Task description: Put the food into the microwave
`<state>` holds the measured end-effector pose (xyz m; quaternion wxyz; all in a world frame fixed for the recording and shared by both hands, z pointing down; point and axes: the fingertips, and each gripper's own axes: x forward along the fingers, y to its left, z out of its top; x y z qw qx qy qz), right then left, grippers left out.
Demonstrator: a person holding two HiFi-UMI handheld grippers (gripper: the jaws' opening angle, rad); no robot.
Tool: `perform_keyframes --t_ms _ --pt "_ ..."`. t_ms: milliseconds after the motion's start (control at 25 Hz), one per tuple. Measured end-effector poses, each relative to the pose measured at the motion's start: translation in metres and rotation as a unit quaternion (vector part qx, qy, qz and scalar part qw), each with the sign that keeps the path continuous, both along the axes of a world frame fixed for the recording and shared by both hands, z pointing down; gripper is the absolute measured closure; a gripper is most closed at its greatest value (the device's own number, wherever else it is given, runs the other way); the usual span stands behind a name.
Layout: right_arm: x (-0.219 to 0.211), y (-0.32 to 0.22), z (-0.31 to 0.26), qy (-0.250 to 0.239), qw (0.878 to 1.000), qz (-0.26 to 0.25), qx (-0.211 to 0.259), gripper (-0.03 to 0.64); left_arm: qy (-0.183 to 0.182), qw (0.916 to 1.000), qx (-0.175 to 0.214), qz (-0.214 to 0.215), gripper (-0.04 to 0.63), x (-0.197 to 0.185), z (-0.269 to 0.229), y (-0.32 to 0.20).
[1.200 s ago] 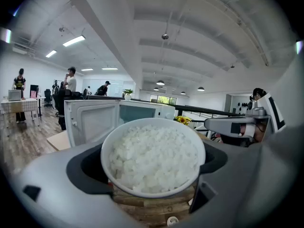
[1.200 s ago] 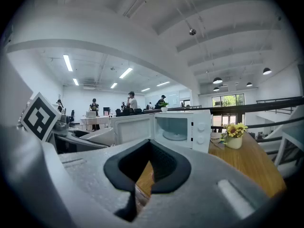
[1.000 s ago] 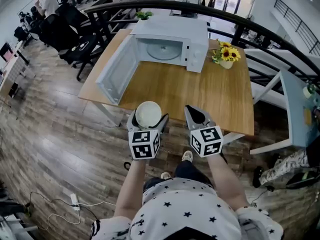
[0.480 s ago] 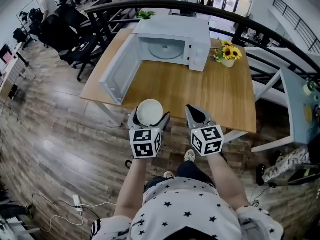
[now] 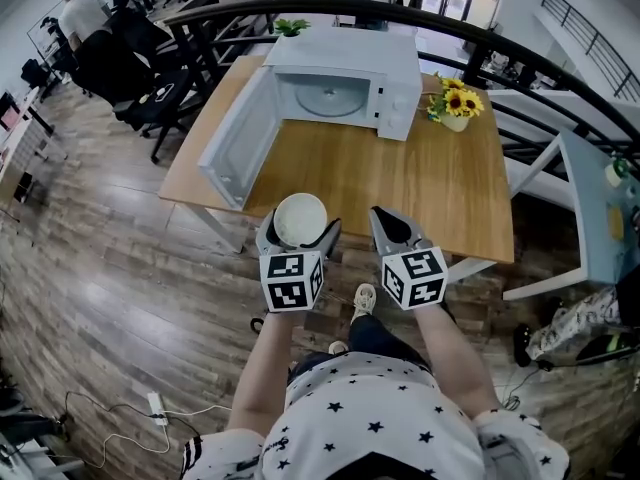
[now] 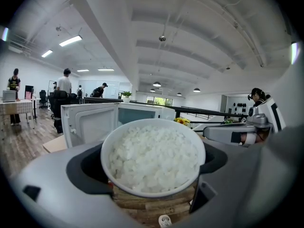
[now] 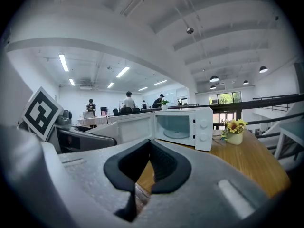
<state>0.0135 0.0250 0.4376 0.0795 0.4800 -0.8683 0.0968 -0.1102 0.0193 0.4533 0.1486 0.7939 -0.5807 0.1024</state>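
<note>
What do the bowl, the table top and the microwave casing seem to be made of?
Bowl: smooth, uniformly white wall with a thin rim, probably ceramic or melamine; the look leaves it open.
Table: wood or wood-look laminate, with warm tan, straight grain lines and a low sheen.
Microwave: plain white matte casing, painted metal or plastic; no seam settles which.

On my feed a wood-plank floor (image 5: 90, 268) runs from 6 round to 9 o'clock, with a light wooden table (image 5: 400, 183) at 12 and a curved black railing (image 5: 330, 10) just behind it. At 10 o'clock I see dark office chairs (image 5: 125, 63) near desks, and at 3 o'clock a second, pale table (image 5: 590, 218) stands beside the first. Overhead I see a white beamed ceiling (image 6: 156, 27) with strip lights (image 6: 70, 41), and bright windows (image 7: 227, 98) in the far wall.
</note>
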Motion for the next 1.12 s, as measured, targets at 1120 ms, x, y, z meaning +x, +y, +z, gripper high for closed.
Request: perform_keyframes --t_ms 1120 --pt "0.019 -0.196 -0.011 0.006 1.0 -0.011 0.018 0.612 -0.01 0.9997 -0.012 -0.017 0.081 0.014 0.009 -0.187"
